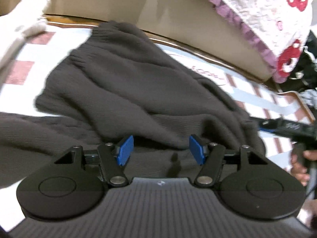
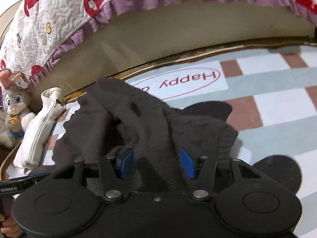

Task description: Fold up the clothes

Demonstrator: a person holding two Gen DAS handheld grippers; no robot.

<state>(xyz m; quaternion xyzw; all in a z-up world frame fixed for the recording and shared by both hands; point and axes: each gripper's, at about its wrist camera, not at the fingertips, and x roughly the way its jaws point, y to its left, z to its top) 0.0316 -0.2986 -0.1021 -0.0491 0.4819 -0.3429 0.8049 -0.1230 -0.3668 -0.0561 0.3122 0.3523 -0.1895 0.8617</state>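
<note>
The dark sweater [image 1: 126, 91] lies rumpled on the checked rug [image 2: 277, 103], bunched just ahead of both tongs, left tongs [image 1: 161, 148] and right tongs [image 2: 157, 163] gaping wide and empty, seemingly poised to pinch its near edge.

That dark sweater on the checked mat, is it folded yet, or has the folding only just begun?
Only just begun, it seems. The dark sweater lies rumpled on the checked mat, with no neat fold showing. Both the left gripper and the right gripper are open over the knit, holding nothing. The white zip garment at the mat's edge also looks unfolded.
</note>
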